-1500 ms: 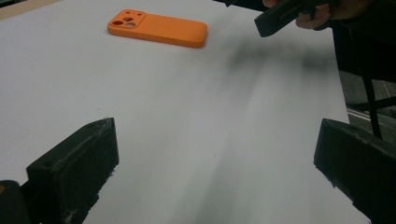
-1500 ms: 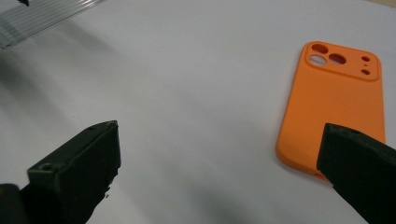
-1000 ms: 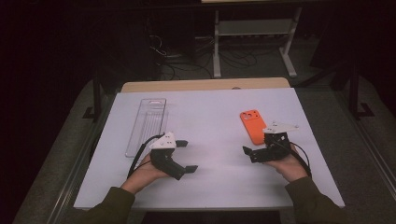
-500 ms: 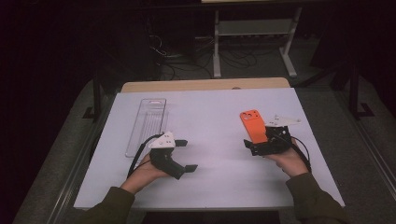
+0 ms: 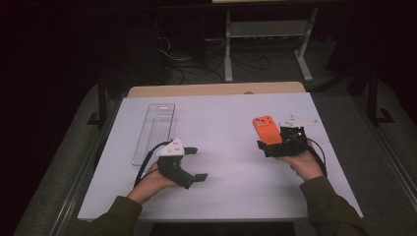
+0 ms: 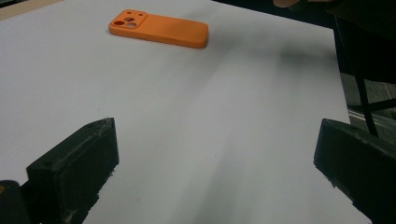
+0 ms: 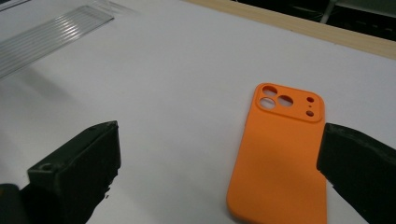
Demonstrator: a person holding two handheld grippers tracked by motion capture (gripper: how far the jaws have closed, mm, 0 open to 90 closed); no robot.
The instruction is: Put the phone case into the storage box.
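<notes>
Fingers of both grippers spread wide, empty; orange phone case partly cut off by the frame's lower edge.

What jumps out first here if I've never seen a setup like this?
The bright orange phone case lying flat on the white table, camera cutouts facing up. The right claw sits open just beside it. Over on the left lies a clear plastic tray, with the left claw open nearby.

Overhead light lit the white table brightly against a dim, nearly black room, while soft grey shadows stretched ahead of the left gripper and the black jaws nearest each gripper camera looked slightly blurred, without glare.
</notes>
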